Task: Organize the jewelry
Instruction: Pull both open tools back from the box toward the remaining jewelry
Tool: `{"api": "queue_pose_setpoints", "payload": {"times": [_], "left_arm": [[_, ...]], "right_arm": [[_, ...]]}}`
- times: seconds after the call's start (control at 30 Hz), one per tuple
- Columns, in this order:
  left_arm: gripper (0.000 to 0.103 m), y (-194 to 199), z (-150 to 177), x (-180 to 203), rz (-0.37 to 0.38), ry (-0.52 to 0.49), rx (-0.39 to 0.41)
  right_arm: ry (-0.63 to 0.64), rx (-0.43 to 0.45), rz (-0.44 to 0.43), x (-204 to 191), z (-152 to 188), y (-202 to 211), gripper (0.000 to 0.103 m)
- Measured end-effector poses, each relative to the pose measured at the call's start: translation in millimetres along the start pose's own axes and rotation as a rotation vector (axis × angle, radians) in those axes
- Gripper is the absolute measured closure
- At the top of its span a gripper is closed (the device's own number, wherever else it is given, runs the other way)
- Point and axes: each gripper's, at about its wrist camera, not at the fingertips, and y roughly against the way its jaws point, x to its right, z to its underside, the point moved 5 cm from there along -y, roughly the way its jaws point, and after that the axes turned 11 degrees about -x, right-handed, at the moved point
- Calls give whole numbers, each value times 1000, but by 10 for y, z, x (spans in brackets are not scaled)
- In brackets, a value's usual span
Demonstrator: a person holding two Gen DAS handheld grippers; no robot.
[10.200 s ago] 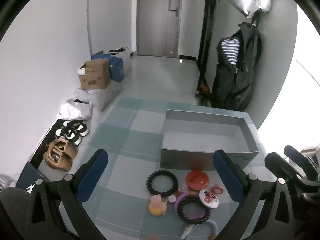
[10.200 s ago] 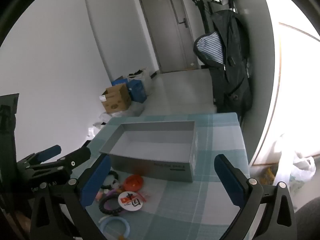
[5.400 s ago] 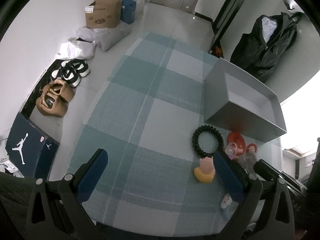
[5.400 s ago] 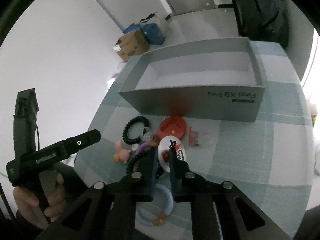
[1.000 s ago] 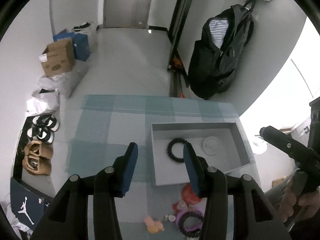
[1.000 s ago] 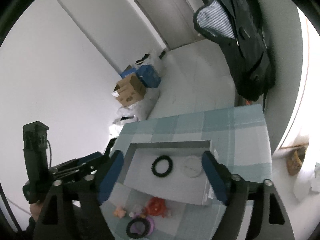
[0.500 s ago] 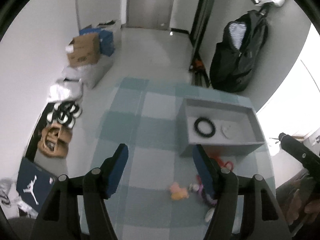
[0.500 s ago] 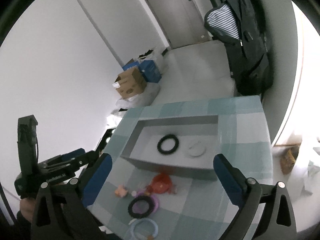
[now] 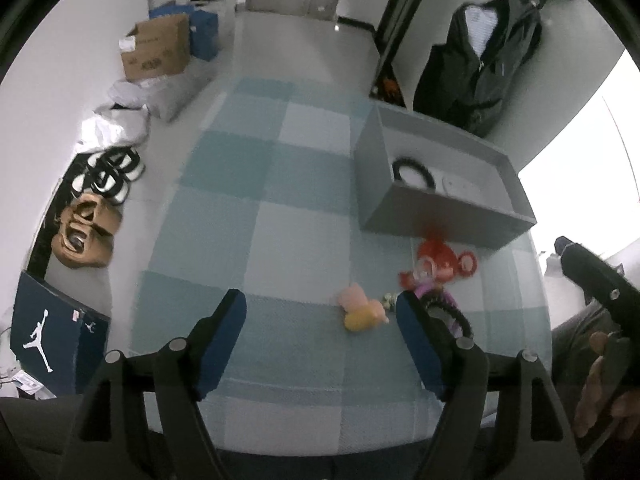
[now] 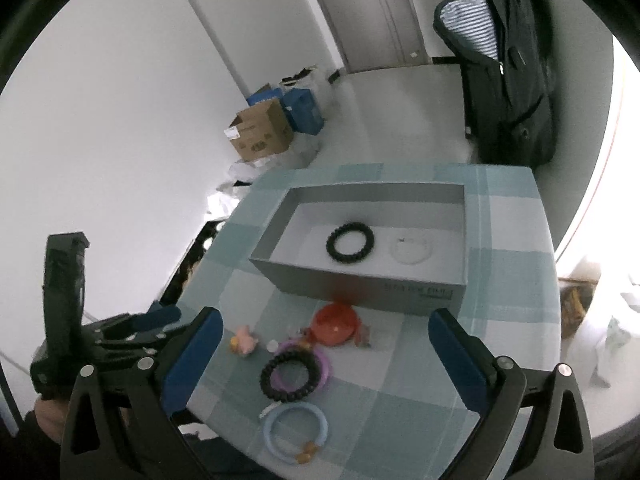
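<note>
- The left gripper (image 9: 320, 316) hangs over the near part of the checked table (image 9: 248, 240); its jaws are opening, nothing lies between them, and the right blue finger stands just in front of the loose pile.
- The right gripper (image 10: 320, 336) has its jaws spread wide and empty, framing the loose pieces near the table's front edge.
- Only the right wrist view looks fully into the grey box (image 10: 460, 240) near the far edge: a black beaded bracelet (image 10: 350, 243) lies on its floor, with a white round piece (image 10: 411, 251) beside it, apart.
- The left wrist view shows that bracelet (image 9: 412, 170) only partly, cut by the box's near wall.
- The right view alone shows the pale blue ring (image 10: 295, 432) nearest the front edge, and a second black bracelet (image 10: 290, 376) overlapping a purple ring (image 10: 320, 360).
- A red disc (image 10: 336, 324) sits just in front of the box; a pink figure (image 10: 243, 341) lies left of the pile.
- The left view alone shows the shoes (image 9: 108, 176) on the floor beside the table.
</note>
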Motion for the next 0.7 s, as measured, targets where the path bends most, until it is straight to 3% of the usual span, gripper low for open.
{"api": "queue_pose_setpoints", "payload": {"times": [0.27,0.43,0.63,0.7], "left_arm": [[29,-158,86,117,-52,-79,-68],[29,-266,70,122,-47,-94,-121],[30,-247,43,72,3,-63,-109],[39,-231,52,67,9,-61,-105]], "right_arm": [[6,-26,27,-16,15,-50,0],[-15,-31,30,13,7,-58,0],[-27,-48,25,37,17,-83,0],[-40,-57,23,55,22,-105,0]]}}
